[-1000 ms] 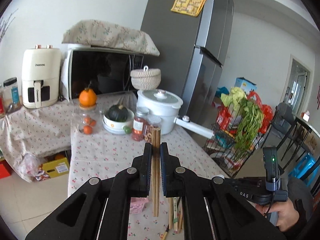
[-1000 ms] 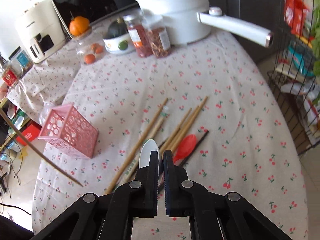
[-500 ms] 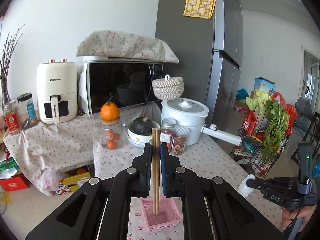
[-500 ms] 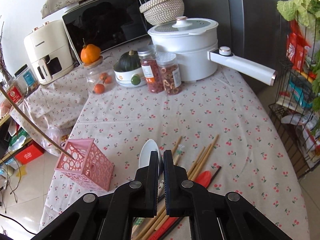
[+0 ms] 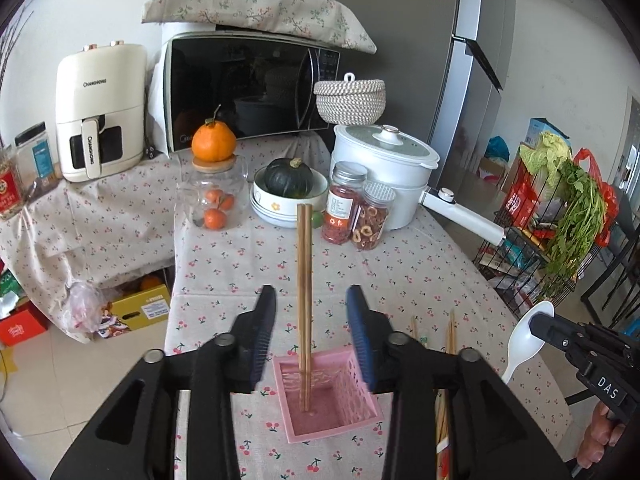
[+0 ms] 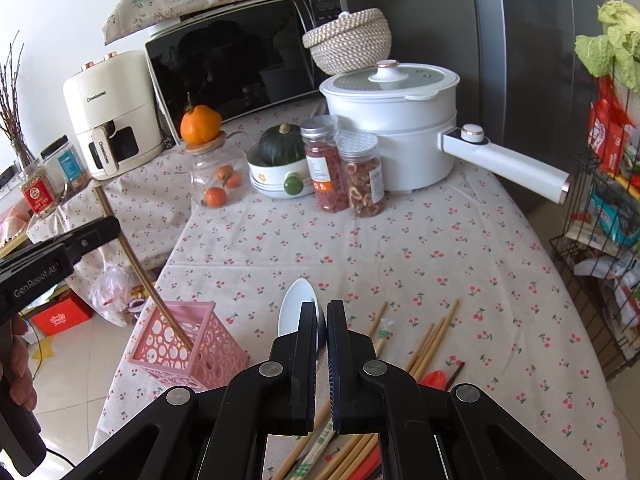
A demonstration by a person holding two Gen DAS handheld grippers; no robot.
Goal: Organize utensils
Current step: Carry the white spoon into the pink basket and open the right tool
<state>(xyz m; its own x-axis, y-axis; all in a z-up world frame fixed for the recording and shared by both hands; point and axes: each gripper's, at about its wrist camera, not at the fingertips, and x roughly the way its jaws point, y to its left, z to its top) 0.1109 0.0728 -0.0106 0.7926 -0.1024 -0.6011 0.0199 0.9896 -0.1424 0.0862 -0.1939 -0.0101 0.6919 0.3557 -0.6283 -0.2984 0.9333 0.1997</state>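
Wooden chopsticks stand in the pink basket between the left gripper's wide jaws; the right gripper clamps a white spoon.

White spoon handle hidden between right gripper fingers
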